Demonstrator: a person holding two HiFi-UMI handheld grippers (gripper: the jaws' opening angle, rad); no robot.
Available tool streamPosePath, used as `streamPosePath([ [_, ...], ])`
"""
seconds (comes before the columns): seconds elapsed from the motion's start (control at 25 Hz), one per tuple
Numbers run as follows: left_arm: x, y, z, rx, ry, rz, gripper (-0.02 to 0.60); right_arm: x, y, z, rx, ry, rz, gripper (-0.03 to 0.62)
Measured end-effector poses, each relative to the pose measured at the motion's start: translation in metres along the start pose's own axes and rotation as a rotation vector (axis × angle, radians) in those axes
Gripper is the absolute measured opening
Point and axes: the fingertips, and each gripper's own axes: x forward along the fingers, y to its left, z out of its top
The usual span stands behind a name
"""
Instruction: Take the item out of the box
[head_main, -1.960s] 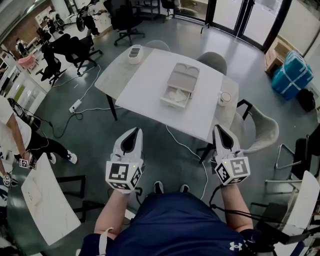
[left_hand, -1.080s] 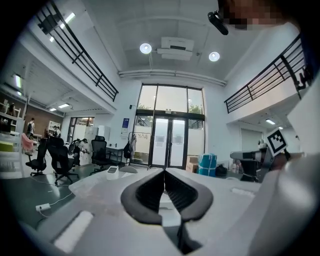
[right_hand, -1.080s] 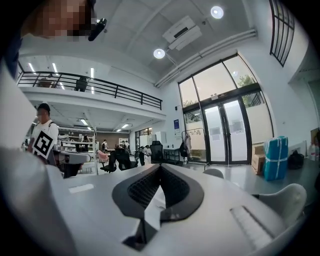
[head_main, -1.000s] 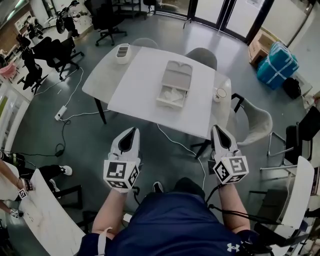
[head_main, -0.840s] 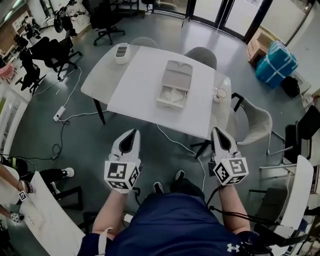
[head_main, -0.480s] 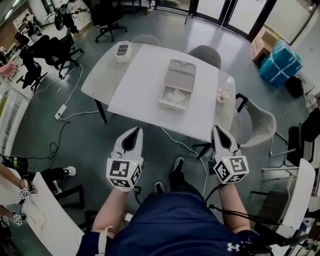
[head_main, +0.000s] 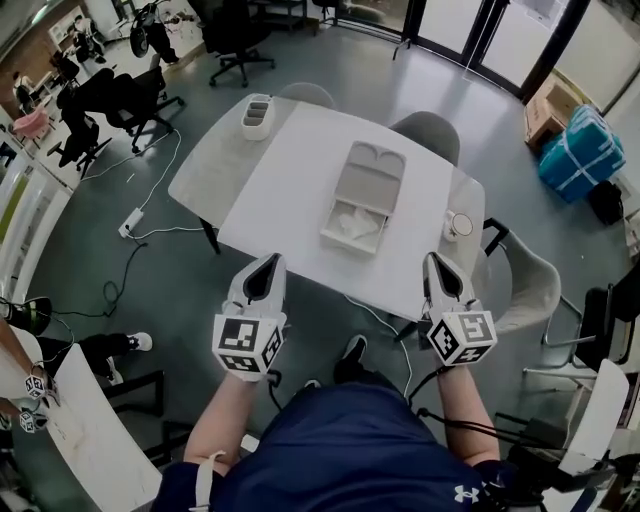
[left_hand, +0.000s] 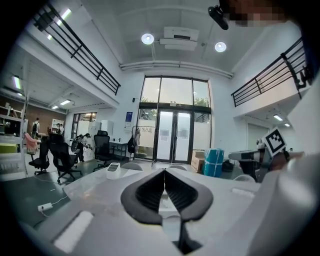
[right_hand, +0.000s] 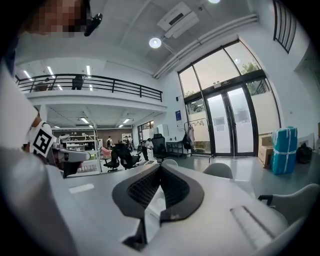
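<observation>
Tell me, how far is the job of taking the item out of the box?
Done: the box lies open on the table. In hand: nothing; the left gripper and right gripper are shut, empty, short of the table. Left: lift out the white item.

Ahead of me stands a white table (head_main: 290, 170), with a small white tray (head_main: 257, 110) on its far left corner and a small round cup (head_main: 460, 224) at its right edge. A grey chair (head_main: 427, 130) is tucked in at the far side, and black office chairs (head_main: 135, 95) stand far left. A blue wrapped bundle (head_main: 583, 150) sits far right beside a cardboard carton (head_main: 548, 112), and a white power strip (head_main: 131, 222) lies on the floor to the left.
</observation>
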Motion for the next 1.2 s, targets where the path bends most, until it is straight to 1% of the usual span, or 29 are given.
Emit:
streamPosePath([
  [0.36, 0.057, -0.013, 0.015, 0.040, 0.029, 0.020, 0.005, 0.045, -0.048, 0.000, 0.047, 0.020, 0.044, 0.003],
  [0.52, 0.079, -0.025, 0.019, 0.054, 0.040, 0.017, 0.005, 0.055, -0.067, 0.002, 0.065, 0.023, 0.058, 0.003],
  [0.68, 0.097, -0.039, 0.015, 0.057, 0.057, 0.003, 0.005, 0.062, -0.083, -0.003, 0.075, 0.031, 0.065, 0.003],
  [0.92, 0.123, -0.045, 0.012, 0.070, 0.080, -0.037, 0.005, 0.069, -0.100, -0.003, 0.091, 0.032, 0.037, 0.003],
  [1.08, 0.145, -0.038, 0.012, 0.068, 0.086, -0.065, 0.005, 0.080, -0.106, 0.003, 0.084, 0.014, 0.008, 0.003],
  [1.2, 0.165, -0.025, 0.015, 0.069, 0.089, -0.090, 0.005, 0.091, -0.112, 0.011, 0.077, -0.004, -0.034, 0.003],
])
